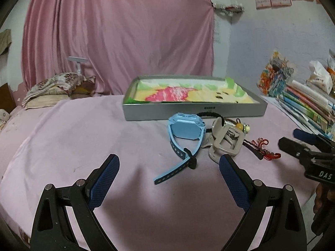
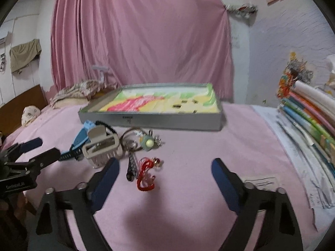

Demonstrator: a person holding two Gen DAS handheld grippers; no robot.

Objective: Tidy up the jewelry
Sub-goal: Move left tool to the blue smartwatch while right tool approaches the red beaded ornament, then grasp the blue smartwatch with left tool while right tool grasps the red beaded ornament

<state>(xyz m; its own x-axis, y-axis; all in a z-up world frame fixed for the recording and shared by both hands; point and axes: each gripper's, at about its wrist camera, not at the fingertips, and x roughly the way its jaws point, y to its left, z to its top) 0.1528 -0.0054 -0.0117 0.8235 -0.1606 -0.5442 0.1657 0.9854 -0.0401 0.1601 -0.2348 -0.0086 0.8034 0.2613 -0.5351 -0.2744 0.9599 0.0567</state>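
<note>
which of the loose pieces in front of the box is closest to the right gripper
The red knotted cord charm: it lies just ahead of the open right gripper, while the hair claw clip and blue watch sit farther left.

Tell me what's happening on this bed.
A person holds two grippers over a pink bedsheet. The left gripper and right gripper are both open, holding nothing. A blue watch, beige hair claw, beaded bracelet and red tassel charm lie loose in front of the grey tray; nothing looks sorted into it.
</note>
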